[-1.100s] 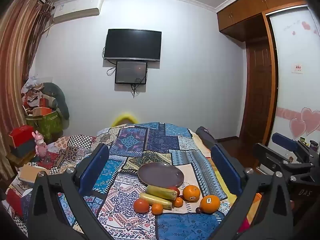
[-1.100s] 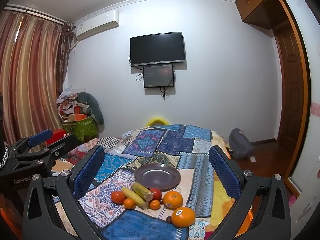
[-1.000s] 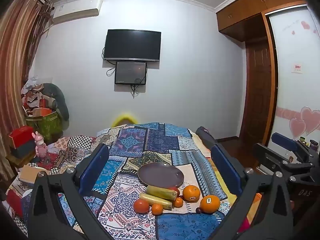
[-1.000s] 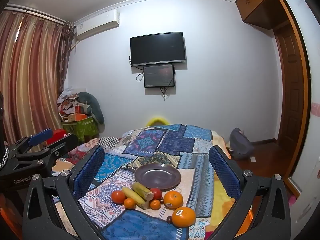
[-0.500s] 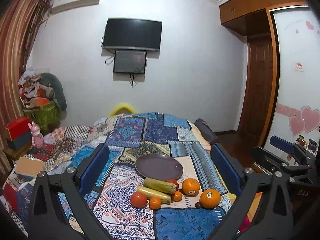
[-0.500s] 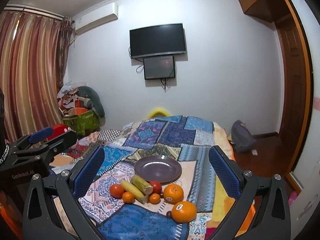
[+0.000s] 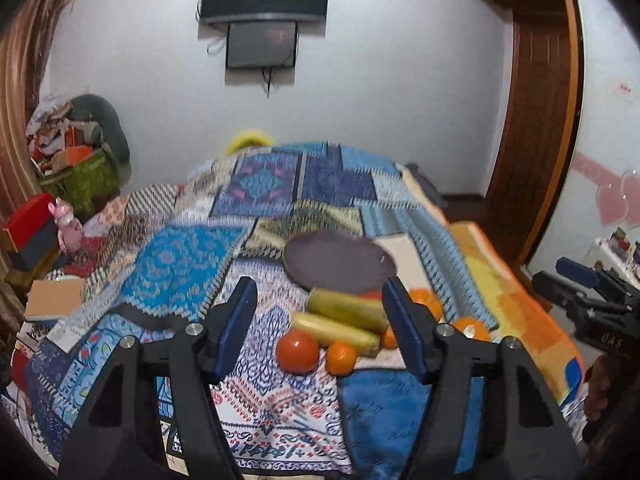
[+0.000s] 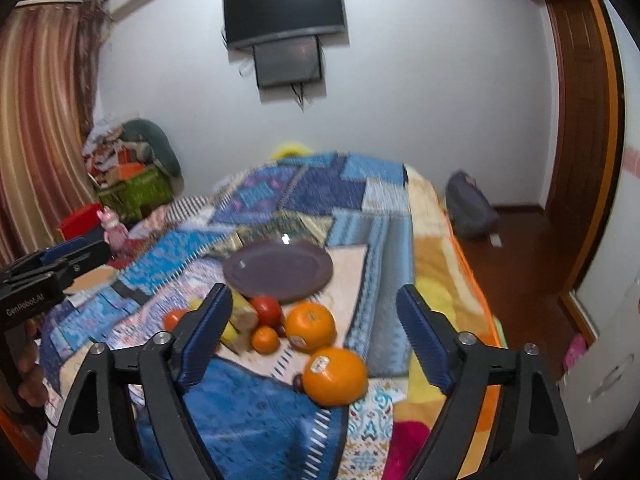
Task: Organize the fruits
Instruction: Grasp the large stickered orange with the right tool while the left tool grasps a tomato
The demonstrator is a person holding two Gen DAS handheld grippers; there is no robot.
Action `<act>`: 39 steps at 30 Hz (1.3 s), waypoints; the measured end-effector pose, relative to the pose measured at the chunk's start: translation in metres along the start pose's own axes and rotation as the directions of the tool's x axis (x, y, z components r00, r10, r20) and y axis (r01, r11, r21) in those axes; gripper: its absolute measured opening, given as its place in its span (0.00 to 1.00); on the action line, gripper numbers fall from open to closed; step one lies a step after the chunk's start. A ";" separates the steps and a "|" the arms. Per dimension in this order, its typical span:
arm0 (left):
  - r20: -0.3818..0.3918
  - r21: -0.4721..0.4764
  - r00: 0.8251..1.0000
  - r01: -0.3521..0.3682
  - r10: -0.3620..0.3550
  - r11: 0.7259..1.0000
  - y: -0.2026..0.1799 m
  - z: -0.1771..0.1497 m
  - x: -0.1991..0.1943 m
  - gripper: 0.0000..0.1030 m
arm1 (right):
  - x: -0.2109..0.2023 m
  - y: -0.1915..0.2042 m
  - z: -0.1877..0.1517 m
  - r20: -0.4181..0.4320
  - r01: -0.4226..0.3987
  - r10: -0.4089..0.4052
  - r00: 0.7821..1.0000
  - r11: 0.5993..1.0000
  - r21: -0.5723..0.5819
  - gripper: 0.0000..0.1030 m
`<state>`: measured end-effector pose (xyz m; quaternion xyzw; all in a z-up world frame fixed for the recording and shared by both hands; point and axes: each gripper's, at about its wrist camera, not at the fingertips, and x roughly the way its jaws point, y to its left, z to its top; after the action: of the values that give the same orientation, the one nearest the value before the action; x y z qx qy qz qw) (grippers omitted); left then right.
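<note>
Two hand-held grippers, both mine, both spread wide with nothing between the fingers. Left hand-held gripper (image 7: 320, 320) hangs above the near end of the bed (image 7: 180, 264), fruit pile just ahead of its tips. Tomato (image 7: 298, 351) and small orange (image 7: 341, 358) sit side by side between its fingers, closest to me. Two bananas (image 7: 340, 322) lie stacked just beyond them, angled toward the right finger. Purple plate (image 7: 340, 264) lies past the bananas, bare, its near rim touching or just beside the upper banana; cannot tell which. More oranges partly hidden behind the left gripper's right finger.

Right hand-held gripper (image 8: 316, 334) also over the bed, fingers released. Big orange (image 8: 335, 376) with a sticker lies between its fingers, nearest to me. Second stickered orange (image 8: 311, 326) just beyond it, near but apart. Small orange (image 8: 265, 339) and a red tomato (image 8: 267, 310) sit beside the left finger; bananas partly hidden behind that finger. Plate (image 8: 278, 270) lies ahead of the whole pile. Frames are blurred.
</note>
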<state>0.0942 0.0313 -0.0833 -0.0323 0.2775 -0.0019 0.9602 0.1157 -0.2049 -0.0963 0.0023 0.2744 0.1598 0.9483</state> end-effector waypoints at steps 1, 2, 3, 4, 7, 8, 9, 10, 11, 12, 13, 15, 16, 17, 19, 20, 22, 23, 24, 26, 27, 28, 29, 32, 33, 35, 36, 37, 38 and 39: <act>-0.025 0.000 1.000 0.001 -0.001 1.000 0.003 -0.003 0.008 0.63 | 0.005 -0.003 -0.002 -0.023 0.002 -0.002 1.000 1.000 0.002 0.70; -0.049 -0.001 0.999 0.001 -0.001 1.000 0.006 -0.006 0.015 0.63 | 0.012 -0.007 -0.006 -0.050 0.003 -0.003 0.999 1.000 0.006 0.68; -0.072 -0.005 0.997 0.001 -0.001 1.000 0.009 -0.009 0.022 0.63 | 0.016 -0.010 -0.008 -0.067 0.004 -0.003 0.998 1.000 0.009 0.68; -0.099 -0.009 0.995 0.000 -0.001 1.000 0.013 -0.013 0.030 0.63 | 0.022 -0.013 -0.012 -0.092 0.003 -0.002 0.996 1.000 0.013 0.67; -0.159 -0.016 0.987 -0.001 -0.002 1.000 0.022 -0.024 0.048 0.63 | 0.035 -0.019 -0.022 -0.149 0.000 0.003 0.989 1.000 0.018 0.62; -0.171 -0.018 0.985 0.000 -0.003 1.000 0.023 -0.028 0.052 0.63 | 0.040 -0.020 -0.026 -0.170 -0.001 0.004 0.985 1.000 0.020 0.61; -0.187 -0.020 0.982 -0.001 -0.003 1.000 0.026 -0.031 0.058 0.63 | 0.047 -0.022 -0.029 -0.193 0.000 0.005 0.981 1.000 0.025 0.60; -0.202 -0.022 0.979 -0.001 -0.003 1.000 0.027 -0.033 0.063 0.63 | 0.051 -0.024 -0.032 -0.211 -0.002 0.009 0.977 1.000 0.029 0.60; -0.218 -0.024 0.976 -0.003 -0.002 1.000 0.029 -0.036 0.069 0.63 | 0.056 -0.025 -0.036 -0.232 -0.007 0.016 0.973 0.999 0.037 0.60; -0.226 -0.026 0.974 -0.004 -0.002 1.000 0.030 -0.038 0.075 0.63 | 0.059 -0.027 -0.037 -0.243 -0.010 0.020 0.970 0.999 0.041 0.60; -0.239 -0.030 0.971 -0.004 -0.004 1.000 0.031 -0.039 0.081 0.63 | 0.062 -0.028 -0.040 -0.262 -0.015 0.027 0.965 0.999 0.048 0.60; -0.259 -0.039 0.966 0.003 -0.013 0.999 0.035 -0.041 0.089 0.63 | 0.068 -0.029 -0.043 -0.280 -0.024 0.039 0.959 0.998 0.058 0.60; -0.265 -0.042 0.964 0.006 -0.017 0.999 0.036 -0.042 0.093 0.63 | 0.069 -0.029 -0.045 -0.288 -0.030 0.048 0.957 0.997 0.064 0.60; -0.272 -0.044 0.962 0.009 -0.021 0.999 0.036 -0.043 0.097 0.63 | 0.071 -0.029 -0.046 -0.296 -0.040 0.060 0.953 0.997 0.073 0.60; -0.287 -0.046 0.958 0.013 -0.026 0.999 0.036 -0.045 0.104 0.63 | 0.075 -0.029 -0.048 -0.306 -0.047 0.069 0.949 0.996 0.080 0.60; -0.294 -0.047 0.955 0.015 -0.028 0.999 0.036 -0.046 0.108 0.63 | 0.078 -0.029 -0.049 -0.316 -0.049 0.073 0.946 0.995 0.083 0.60; -0.312 -0.050 0.950 0.015 -0.030 0.999 0.036 -0.048 0.115 0.63 | 0.083 -0.029 -0.051 -0.334 -0.053 0.080 0.939 0.995 0.089 0.60; -0.318 -0.052 0.947 0.015 -0.031 0.999 0.036 -0.049 0.119 0.63 | 0.086 -0.029 -0.052 -0.340 -0.060 0.089 0.936 0.994 0.096 0.60; -0.323 -0.054 0.946 0.013 -0.030 0.998 0.036 -0.050 0.121 0.63 | 0.088 -0.029 -0.052 -0.344 -0.066 0.097 0.934 0.993 0.103 0.60; -0.332 -0.055 0.943 0.012 -0.030 0.998 0.036 -0.051 0.127 0.62 | 0.091 -0.028 -0.054 -0.350 -0.071 0.104 0.931 0.992 0.107 0.63; -0.339 -0.059 0.940 0.013 -0.033 0.998 0.037 -0.052 0.130 0.61 | 0.091 -0.027 -0.053 -0.350 -0.070 0.102 0.931 0.992 0.103 0.64; -0.350 -0.068 0.936 0.020 -0.042 0.997 0.038 -0.054 0.134 0.60 | 0.093 -0.026 -0.053 -0.351 -0.069 0.099 0.931 0.993 0.097 0.64; -0.357 -0.075 0.933 0.026 -0.051 0.997 0.038 -0.055 0.136 0.58 | 0.094 -0.026 -0.052 -0.352 -0.070 0.099 0.931 0.993 0.094 0.65; -0.379 -0.093 0.923 0.038 -0.071 0.995 0.037 -0.058 0.144 0.52 | 0.101 -0.026 -0.053 -0.367 -0.070 0.098 0.925 0.993 0.091 0.68; -0.383 -0.096 0.920 0.044 -0.078 0.994 0.037 -0.059 0.146 0.49 | 0.103 -0.026 -0.053 -0.372 -0.070 0.100 0.923 0.993 0.094 0.68; -0.388 -0.097 0.918 0.048 -0.082 0.994 0.036 -0.059 0.149 0.46 | 0.108 -0.026 -0.055 -0.384 -0.069 0.104 0.918 0.992 0.102 0.68; -0.386 -0.094 0.919 0.047 -0.080 0.994 0.035 -0.059 0.149 0.46 | 0.109 -0.026 -0.056 -0.386 -0.069 0.104 0.917 0.992 0.103 0.68; -0.384 -0.091 0.920 0.046 -0.078 0.995 0.035 -0.059 0.148 0.46 | 0.110 -0.026 -0.057 -0.386 -0.069 0.104 0.917 0.992 0.103 0.67; -0.383 -0.091 0.920 0.048 -0.079 0.995 0.035 -0.060 0.148 0.46 | 0.110 -0.026 -0.057 -0.385 -0.067 0.101 0.918 0.993 0.100 0.67; -0.382 -0.094 0.921 0.049 -0.082 0.994 0.035 -0.060 0.147 0.46 | 0.110 -0.026 -0.057 -0.383 -0.069 0.102 0.918 0.993 0.099 0.66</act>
<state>0.1864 0.0598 -0.2145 -0.0803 0.4594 -0.0290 0.8841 0.1816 -0.2011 -0.2038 0.0224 0.4624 0.1866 0.8665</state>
